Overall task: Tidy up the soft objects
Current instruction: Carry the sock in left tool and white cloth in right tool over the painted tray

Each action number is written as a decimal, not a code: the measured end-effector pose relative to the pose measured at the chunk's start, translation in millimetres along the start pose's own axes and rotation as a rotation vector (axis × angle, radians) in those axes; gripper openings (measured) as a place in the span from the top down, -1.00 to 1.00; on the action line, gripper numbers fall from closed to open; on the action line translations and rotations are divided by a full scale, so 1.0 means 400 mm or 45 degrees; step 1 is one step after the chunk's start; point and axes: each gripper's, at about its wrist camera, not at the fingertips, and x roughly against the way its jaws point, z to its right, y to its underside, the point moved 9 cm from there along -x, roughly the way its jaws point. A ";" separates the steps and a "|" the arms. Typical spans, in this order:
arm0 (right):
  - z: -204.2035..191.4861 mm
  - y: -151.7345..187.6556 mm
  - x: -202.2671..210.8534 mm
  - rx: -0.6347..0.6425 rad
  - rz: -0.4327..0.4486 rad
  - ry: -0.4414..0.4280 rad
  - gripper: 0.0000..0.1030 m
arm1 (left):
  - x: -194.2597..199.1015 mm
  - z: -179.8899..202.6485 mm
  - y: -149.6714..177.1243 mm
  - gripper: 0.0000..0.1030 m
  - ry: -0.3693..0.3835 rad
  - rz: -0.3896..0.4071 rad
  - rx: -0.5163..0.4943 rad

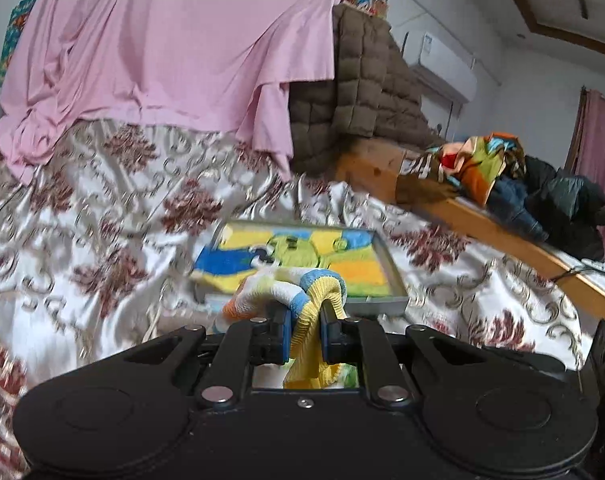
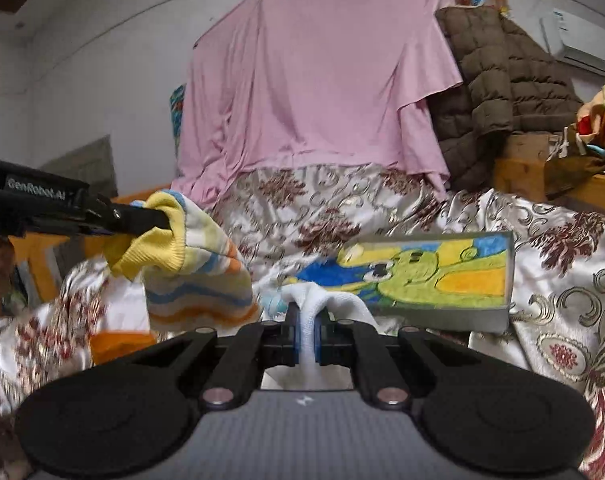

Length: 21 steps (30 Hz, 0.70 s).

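Only the right view shows its hand-held gripper (image 2: 306, 328) pinching white cloth (image 2: 322, 300).

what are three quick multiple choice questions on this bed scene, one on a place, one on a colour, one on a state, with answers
1. Where does the tray with the cartoon towel sit?
A. on the floral bedspread
B. on the wooden ledge
C. on the floor

2. What colour is the cuff of the striped sock that is pinched?
A. red
B. yellow
C. black

3. What is the right gripper doing?
A. open, holding nothing
B. shut on a white cloth
C. shut on the tray

Answers: 1 A, the floral bedspread lies all round the tray. 2 B, the left gripper pinches a yellow ribbed cuff. 3 B, the white cloth sits between its fingers.
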 end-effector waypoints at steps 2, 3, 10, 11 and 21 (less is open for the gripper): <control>0.028 -0.035 -0.018 -0.024 0.034 0.022 0.86 | -0.029 0.006 -0.029 0.72 0.012 0.018 0.009; 0.044 -0.050 -0.029 -0.032 0.050 0.032 0.86 | -0.046 0.009 -0.043 0.72 0.018 0.025 0.018; 0.217 -0.177 -0.148 -0.215 0.145 0.062 0.86 | -0.192 0.019 -0.154 0.72 0.041 0.088 0.044; 0.239 -0.189 -0.168 -0.242 0.156 0.060 0.86 | -0.213 0.020 -0.165 0.72 0.043 0.093 0.042; 0.396 -0.182 -0.341 -0.403 0.172 0.062 0.86 | -0.494 0.022 -0.211 0.72 0.095 0.102 0.098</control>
